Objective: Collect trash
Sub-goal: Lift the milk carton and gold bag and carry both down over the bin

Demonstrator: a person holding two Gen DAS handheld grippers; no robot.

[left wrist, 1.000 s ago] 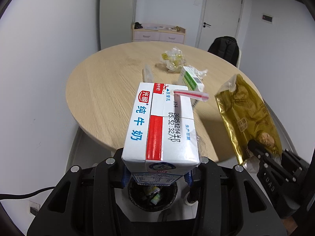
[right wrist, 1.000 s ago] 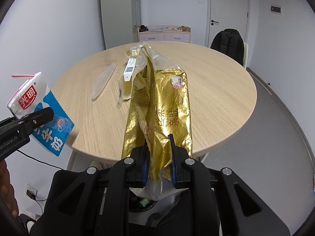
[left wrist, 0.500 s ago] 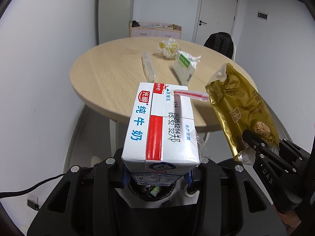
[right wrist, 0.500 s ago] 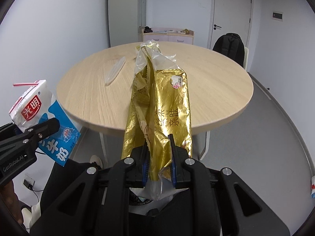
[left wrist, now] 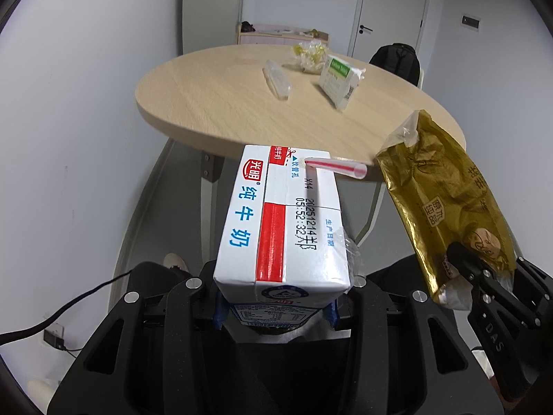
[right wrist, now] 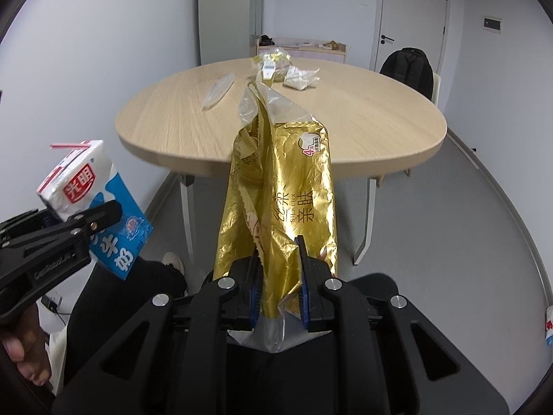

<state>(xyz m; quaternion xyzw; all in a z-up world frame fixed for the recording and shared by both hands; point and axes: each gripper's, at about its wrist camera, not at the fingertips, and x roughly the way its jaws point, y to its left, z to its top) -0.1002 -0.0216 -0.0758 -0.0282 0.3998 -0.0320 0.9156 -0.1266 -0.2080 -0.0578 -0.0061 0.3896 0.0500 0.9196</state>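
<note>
My left gripper [left wrist: 275, 311] is shut on a white, blue and red milk carton [left wrist: 283, 221] with a red-striped straw [left wrist: 337, 167] sticking out of its top. In the right wrist view the same carton [right wrist: 86, 186] shows at the left, clamped in the left gripper [right wrist: 79, 224]. The right gripper [right wrist: 279, 273] is shut on the lower end of a crumpled gold foil wrapper [right wrist: 287, 190], which stands up between its pads. The wrapper [left wrist: 449, 207] also hangs at the right of the left wrist view. Both items are off the round wooden table [left wrist: 214, 103], in front of its near edge.
On the table lie a clear plastic wrapper [left wrist: 276, 81], a green-and-white pack [left wrist: 337, 77] and a crumpled yellow wrapper [left wrist: 309, 53]. A chair with a black backpack [left wrist: 397, 62] stands behind it. A person's shoe [left wrist: 174, 263] and a cable [left wrist: 52, 321] are on the grey floor.
Both grippers have drawn back from the table and sunk, each still holding its item. The table edge, under the carton before, now lies ahead of it.
</note>
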